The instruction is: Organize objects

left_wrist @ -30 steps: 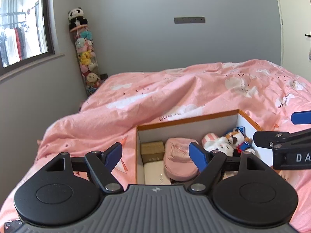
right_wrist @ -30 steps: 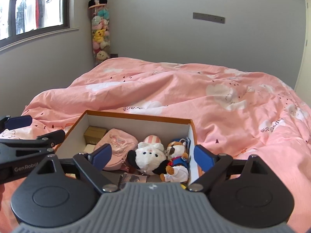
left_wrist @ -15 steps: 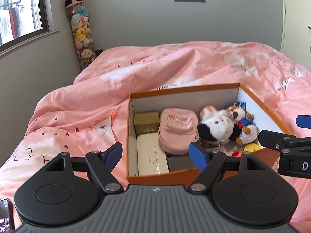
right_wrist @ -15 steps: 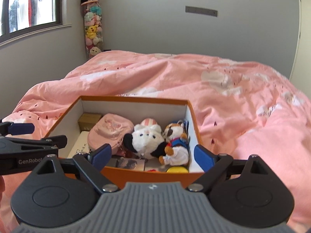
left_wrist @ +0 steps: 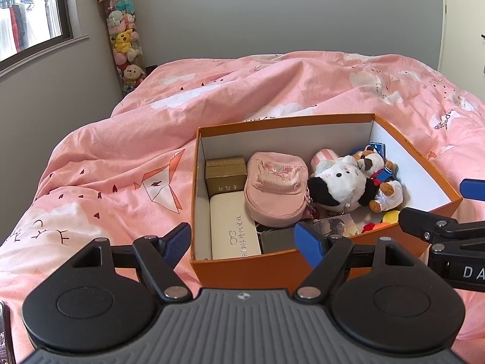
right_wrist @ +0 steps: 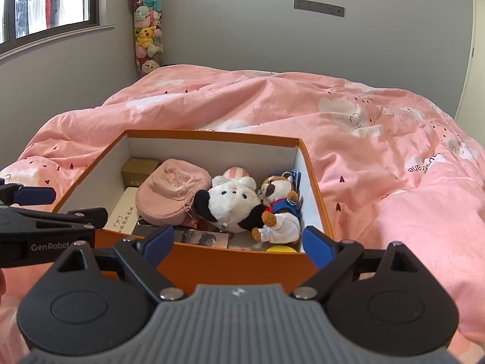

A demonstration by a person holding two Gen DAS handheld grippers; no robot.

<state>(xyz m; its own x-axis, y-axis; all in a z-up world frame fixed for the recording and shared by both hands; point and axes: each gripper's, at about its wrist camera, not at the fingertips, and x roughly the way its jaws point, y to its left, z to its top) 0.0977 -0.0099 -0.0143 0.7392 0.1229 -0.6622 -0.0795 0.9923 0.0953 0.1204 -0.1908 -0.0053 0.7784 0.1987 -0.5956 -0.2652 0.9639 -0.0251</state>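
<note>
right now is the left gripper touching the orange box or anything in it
Apart. In the left wrist view the left gripper hangs open before the orange box, its fingers empty. The right wrist view shows its fingers stopping short of the box wall.

Two wrist views, both close above the near edge of one open box on a bed.

The left wrist camera looks from the orange box's (left_wrist: pixel 303 268) near-left toward the far wall; the right wrist camera looks from its near-right; both share the box (right_wrist: pixel 230 261).
</note>
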